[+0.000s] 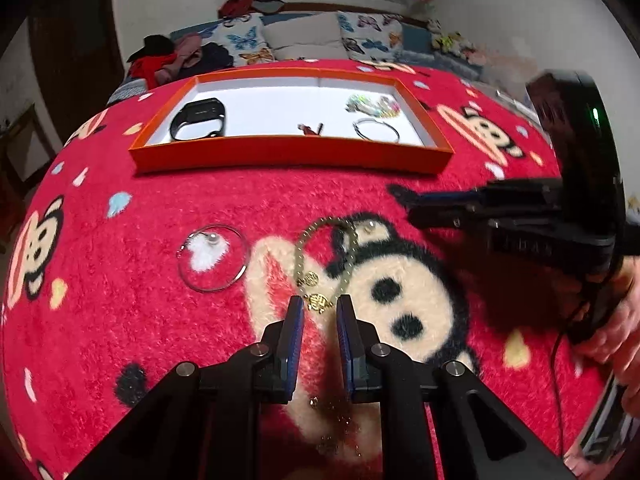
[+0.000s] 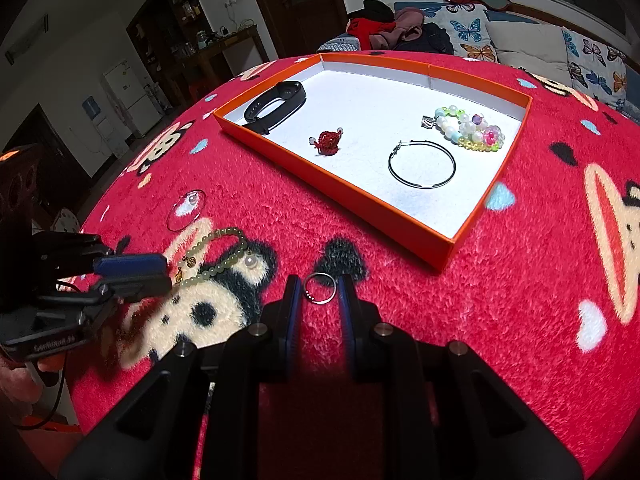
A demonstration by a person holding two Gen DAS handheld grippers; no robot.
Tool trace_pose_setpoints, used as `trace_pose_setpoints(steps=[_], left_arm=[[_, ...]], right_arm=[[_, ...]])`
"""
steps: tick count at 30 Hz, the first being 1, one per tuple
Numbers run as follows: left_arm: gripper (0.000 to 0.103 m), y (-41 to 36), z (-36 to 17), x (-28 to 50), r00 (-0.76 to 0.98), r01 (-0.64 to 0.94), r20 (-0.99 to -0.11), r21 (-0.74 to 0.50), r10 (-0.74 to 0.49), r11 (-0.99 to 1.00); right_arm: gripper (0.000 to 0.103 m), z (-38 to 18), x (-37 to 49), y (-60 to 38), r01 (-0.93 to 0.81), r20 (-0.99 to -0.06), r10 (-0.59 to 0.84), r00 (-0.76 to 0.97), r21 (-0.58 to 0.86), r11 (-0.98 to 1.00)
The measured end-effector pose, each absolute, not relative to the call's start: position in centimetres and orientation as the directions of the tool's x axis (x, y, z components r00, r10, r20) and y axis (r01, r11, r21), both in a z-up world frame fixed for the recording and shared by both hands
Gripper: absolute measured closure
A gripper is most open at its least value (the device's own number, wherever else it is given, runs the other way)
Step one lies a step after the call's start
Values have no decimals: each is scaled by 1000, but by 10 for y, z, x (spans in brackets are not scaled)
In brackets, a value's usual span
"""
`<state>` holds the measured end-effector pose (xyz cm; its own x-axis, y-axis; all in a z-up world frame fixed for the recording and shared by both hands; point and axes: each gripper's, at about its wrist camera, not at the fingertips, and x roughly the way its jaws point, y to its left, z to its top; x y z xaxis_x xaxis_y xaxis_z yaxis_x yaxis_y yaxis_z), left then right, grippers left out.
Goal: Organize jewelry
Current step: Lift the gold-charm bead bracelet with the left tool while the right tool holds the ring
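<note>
A green bead bracelet [image 1: 345,248] with gold charms [image 1: 318,302] lies on the red plush cloth. My left gripper [image 1: 320,308] hangs just over it with its jaws a narrow gap apart. The charms show between its fingertips, and the pads do not visibly press on them. A small silver ring [image 2: 319,287] lies on the cloth between the tips of my right gripper [image 2: 319,293], whose jaws are equally narrow and stand just clear of the ring's sides. A thin hoop with a pearl [image 1: 212,258] lies left of the bracelet. A loose pearl [image 2: 250,261] rests beside the beads.
An orange tray [image 2: 352,204] with a white floor sits farther back. It holds a black fitness band [image 2: 276,106], a red knot charm [image 2: 328,142], a dark hoop [image 2: 422,164] and a pastel bead bracelet [image 2: 468,126]. A hand [image 1: 616,332] holds the right gripper. A sofa stands behind.
</note>
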<state>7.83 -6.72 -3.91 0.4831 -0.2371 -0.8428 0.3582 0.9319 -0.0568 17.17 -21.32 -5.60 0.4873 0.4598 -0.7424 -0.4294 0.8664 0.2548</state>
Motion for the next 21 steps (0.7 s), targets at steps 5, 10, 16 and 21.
trace_pose_setpoints(steps=[5, 10, 16, 21], left_arm=[[84, -69, -43, 79, 477, 358, -848, -54, -232, 932], [84, -72, -46, 82, 483, 377, -842, -49, -241, 925], [84, -74, -47, 86, 482, 407, -840, -36, -248, 913], [84, -73, -47, 88, 485, 410, -841, -25, -241, 912]], right_arm=[[83, -56, 171, -213, -433, -744, 455, 489, 247, 867], [83, -56, 171, -212, -433, -744, 455, 488, 246, 867], [83, -56, 171, -212, -433, -744, 457, 488, 249, 866], [83, -57, 171, -212, -433, -743, 459, 487, 251, 866]])
